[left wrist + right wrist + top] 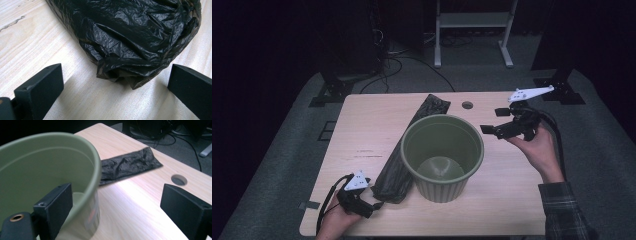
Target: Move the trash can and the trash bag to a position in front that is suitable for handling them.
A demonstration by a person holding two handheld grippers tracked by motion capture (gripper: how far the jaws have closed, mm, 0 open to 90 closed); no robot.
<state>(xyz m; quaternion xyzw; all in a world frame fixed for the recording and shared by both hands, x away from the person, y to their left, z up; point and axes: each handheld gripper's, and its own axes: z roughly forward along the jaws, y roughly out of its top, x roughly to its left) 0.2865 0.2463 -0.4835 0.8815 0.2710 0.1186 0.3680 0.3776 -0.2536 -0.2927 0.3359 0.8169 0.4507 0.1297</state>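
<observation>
on wooden table (362, 130), black bag (130, 37) end lies between spread left gripper (115, 82) fingers, untouched.

Both tongs black w/ pale grey three-cornered top plates: left tongs (377, 205), right tongs (486, 129). Blocky black jaws w/ small screw holes, black cables trailing. Right arm: dark plaid sleeve (568, 212).

text: none legible | labels: none | brands: none | numbers: 0 readable
</observation>
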